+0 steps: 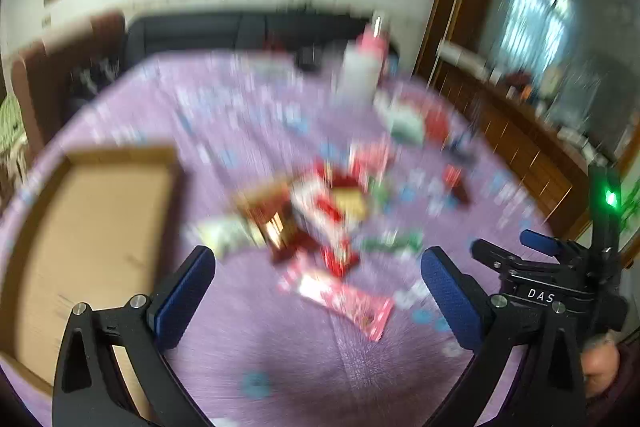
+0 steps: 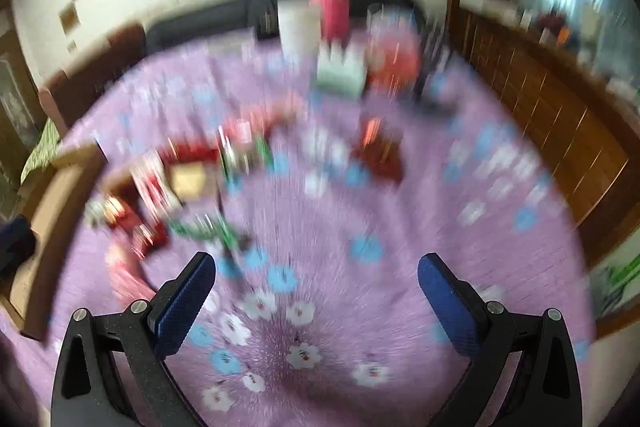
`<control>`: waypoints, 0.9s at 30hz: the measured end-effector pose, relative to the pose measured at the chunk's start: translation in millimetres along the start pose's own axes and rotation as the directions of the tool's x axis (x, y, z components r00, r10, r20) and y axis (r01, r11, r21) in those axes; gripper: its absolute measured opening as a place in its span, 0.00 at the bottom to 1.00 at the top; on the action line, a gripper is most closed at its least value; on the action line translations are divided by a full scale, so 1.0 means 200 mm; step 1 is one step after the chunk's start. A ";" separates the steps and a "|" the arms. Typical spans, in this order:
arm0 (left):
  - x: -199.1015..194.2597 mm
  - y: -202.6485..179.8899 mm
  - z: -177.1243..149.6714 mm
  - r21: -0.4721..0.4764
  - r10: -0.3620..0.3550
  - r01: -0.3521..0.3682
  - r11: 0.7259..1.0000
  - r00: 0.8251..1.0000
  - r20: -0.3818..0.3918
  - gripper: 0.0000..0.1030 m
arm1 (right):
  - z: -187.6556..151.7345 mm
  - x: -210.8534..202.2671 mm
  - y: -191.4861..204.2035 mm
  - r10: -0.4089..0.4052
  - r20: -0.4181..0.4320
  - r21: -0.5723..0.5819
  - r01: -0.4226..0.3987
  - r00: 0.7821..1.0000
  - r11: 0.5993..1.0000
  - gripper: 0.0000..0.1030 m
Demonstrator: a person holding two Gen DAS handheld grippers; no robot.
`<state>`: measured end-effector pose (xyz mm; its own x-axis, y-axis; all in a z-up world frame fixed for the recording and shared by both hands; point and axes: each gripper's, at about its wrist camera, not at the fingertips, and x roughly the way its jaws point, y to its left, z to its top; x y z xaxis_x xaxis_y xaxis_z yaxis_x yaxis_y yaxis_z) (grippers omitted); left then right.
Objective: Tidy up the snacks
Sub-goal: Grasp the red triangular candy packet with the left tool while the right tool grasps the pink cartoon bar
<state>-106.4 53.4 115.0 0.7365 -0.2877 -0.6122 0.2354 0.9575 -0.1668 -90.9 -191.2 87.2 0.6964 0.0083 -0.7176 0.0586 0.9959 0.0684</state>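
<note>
A tabletop covered with a purple flowered cloth is seen in a living room, with a dark sofa and a framed picture behind it; both views are heavily blurred. A shallow cardboard box lies on the cloth at the left, apparently empty where it is visible. The snacks, a loose heap of red, white and green packets, are piled near the middle, just beside the box's right edge, and a pink wrapper lies nearest the left tongs. A few packets and containers are set farther back. Both pairs of tongs are spread wide with nothing between the blue pads; the right tongs are held over bare cloth, to the right of the pile.

No packet appears to be sorted yet. For a clean pick, one packet at the edge of the heap is best chosen, approached low, and pinched across its narrow side, so that neighbouring wrappers are not dragged along.
</note>
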 end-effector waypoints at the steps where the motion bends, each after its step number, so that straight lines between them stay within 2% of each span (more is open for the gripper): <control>1: -0.12 0.03 0.06 0.007 -0.005 0.005 1.000 0.999 0.053 1.00 | 0.05 -0.16 0.01 -0.032 0.096 -0.021 0.035 0.995 0.999 0.99; 2: -0.30 0.07 0.14 0.019 0.000 -0.002 1.000 0.991 0.134 1.00 | 0.08 -0.27 0.01 -0.053 0.155 -0.032 0.058 0.986 0.998 0.99; 3: -0.40 0.09 0.19 0.026 0.010 -0.014 1.000 0.984 0.178 1.00 | 0.13 -0.42 0.02 -0.080 0.236 -0.043 0.093 0.968 0.995 0.99; 6: -0.78 0.19 0.42 0.071 0.065 -0.094 0.993 0.942 0.329 1.00 | 0.32 -0.87 0.07 -0.151 0.448 -0.068 0.202 0.881 0.977 0.99; 8: -0.98 0.23 0.60 0.104 0.112 -0.162 0.981 0.920 0.376 1.00 | 0.47 -1.08 0.10 -0.160 0.501 -0.084 0.232 0.851 0.969 0.99; 12: -1.22 0.32 0.88 0.125 0.168 -0.253 0.959 0.868 0.467 1.00 | 0.77 -1.37 0.17 -0.169 0.538 -0.096 0.259 0.826 0.961 0.99; 13: -1.24 0.35 0.91 0.139 0.162 -0.256 0.956 0.864 0.478 1.00 | 0.83 -1.41 0.20 -0.144 0.532 -0.105 0.234 0.834 0.967 0.99; 14: -1.26 0.38 0.93 0.147 0.151 -0.250 0.957 0.861 0.485 1.00 | 0.88 -1.42 0.22 -0.109 0.508 -0.111 0.190 0.854 0.976 0.99; 16: -1.24 0.47 0.89 0.135 0.097 -0.184 0.974 0.870 0.483 1.00 | 0.92 -1.33 0.23 -0.051 0.447 -0.086 0.100 0.893 0.991 0.99; 17: -1.21 0.52 0.85 0.120 0.076 -0.149 0.982 0.878 0.472 1.00 | 0.90 -1.26 0.24 -0.033 0.413 -0.066 0.066 0.910 0.996 0.99; 20: -0.99 0.63 0.71 0.083 0.047 -0.082 0.993 0.930 0.365 1.00 | 0.78 -0.91 0.27 0.022 0.260 -0.024 -0.016 0.965 1.000 0.99; 21: -0.92 0.66 0.65 0.072 0.027 -0.053 0.996 0.946 0.323 1.00 | 0.74 -0.85 0.27 0.026 0.240 -0.016 -0.023 0.970 1.000 0.99; 23: -0.82 0.69 0.56 0.052 -0.001 -0.013 0.999 0.963 0.269 1.00 | 0.58 -0.67 0.29 0.044 0.182 -0.023 -0.040 0.982 0.999 0.99; 25: -0.70 0.71 0.49 0.028 -0.029 0.023 0.999 0.975 0.222 1.00 | 0.44 -0.52 0.30 0.068 0.123 -0.027 -0.065 0.990 0.997 0.99; 27: -0.60 0.71 0.41 -0.003 -0.076 0.078 0.997 0.981 0.177 1.00 | 0.29 -0.36 0.29 0.128 0.043 -0.030 -0.127 0.991 0.991 0.99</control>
<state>-110.0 222.5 227.7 0.8173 -0.3586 -0.4511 0.2897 0.9324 -0.2163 -96.1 -138.6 183.4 0.7281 0.1323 -0.6726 -0.0519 0.9890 0.1384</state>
